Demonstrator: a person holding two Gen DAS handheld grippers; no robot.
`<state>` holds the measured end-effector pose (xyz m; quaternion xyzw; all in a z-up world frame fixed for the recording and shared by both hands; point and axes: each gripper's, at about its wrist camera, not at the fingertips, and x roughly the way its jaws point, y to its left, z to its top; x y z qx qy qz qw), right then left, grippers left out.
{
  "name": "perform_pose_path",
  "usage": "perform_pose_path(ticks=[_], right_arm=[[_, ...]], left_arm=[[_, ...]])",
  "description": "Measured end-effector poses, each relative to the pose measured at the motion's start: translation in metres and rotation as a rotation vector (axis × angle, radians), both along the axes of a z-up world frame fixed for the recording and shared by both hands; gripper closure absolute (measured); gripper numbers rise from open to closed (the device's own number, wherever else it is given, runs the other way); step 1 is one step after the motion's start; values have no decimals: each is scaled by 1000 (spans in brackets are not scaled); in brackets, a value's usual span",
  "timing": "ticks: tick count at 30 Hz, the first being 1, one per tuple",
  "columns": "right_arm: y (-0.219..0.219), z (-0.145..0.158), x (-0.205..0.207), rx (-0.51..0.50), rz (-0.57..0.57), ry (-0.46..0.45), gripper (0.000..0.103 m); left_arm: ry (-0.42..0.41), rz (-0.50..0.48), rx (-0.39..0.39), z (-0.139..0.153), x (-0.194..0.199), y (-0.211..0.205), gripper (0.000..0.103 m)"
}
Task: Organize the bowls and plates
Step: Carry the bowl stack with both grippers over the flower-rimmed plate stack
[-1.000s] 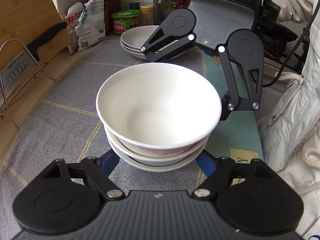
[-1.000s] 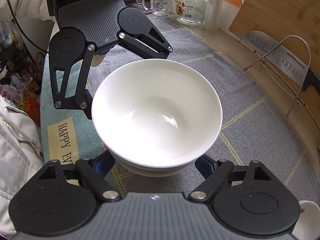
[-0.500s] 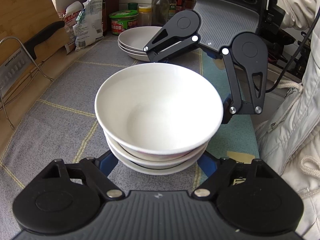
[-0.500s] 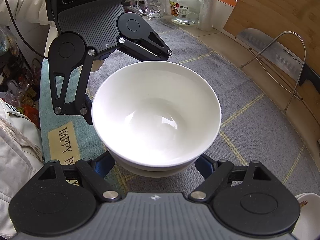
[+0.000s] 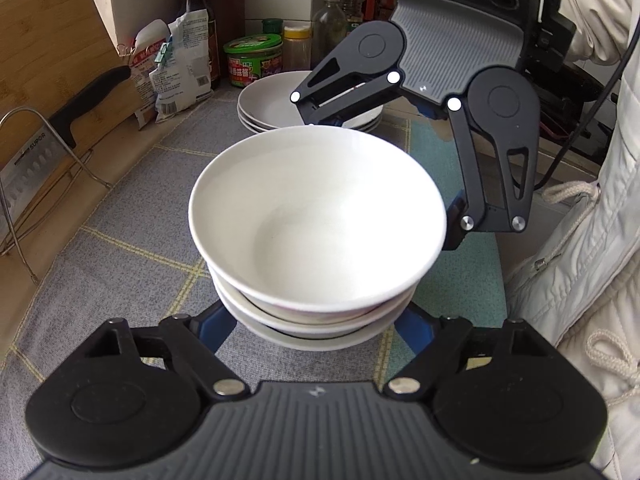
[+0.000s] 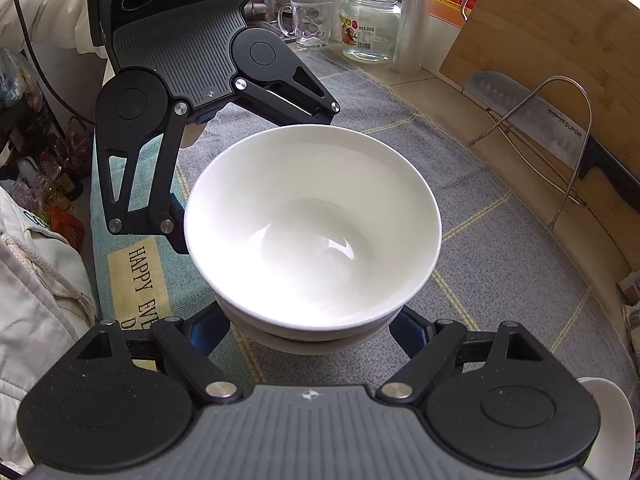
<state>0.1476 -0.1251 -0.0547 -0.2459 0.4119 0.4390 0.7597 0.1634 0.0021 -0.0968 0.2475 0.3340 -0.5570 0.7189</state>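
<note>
- Here, a stack of white bowls point(image 5: 318, 224) stands on the grey checked mat point(image 5: 132, 216) that covers the counter, about midway between the mat's wall-side edge and its front edge.
- The left gripper point(image 5: 316, 330) reaches in from one side with its blue fingers point(image 5: 212, 326) spread around the lowest bowl; the pads are hidden under the rims, so I cannot tell whether they press on it.
- The right gripper point(image 6: 312, 332) comes from the opposite side, its fingers point(image 6: 412, 330) likewise spread to either side of the stack's base, contact hidden.
- A second stack of shallow plates point(image 5: 272, 100) sits farther along the mat, toward the end with the jars and bottles.
- A green-lidded jar point(image 5: 253, 60) and a dark sauce bottle point(image 5: 196, 20) stand just behind those plates.
- A cleaver point(image 5: 44, 148) rests in a wire rack point(image 5: 24, 184) against a wooden cutting board point(image 5: 52, 52) at the wall-side edge.
- A person's pale jacket point(image 5: 580, 248) is at the front edge.
</note>
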Motion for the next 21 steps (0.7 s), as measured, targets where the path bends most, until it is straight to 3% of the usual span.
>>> perform_pose_path(ticks=[21], right_arm=[[-115,33,2,-11,3,-74,13]], left_arm=[[-62,1,-10,19,14,-111,18]])
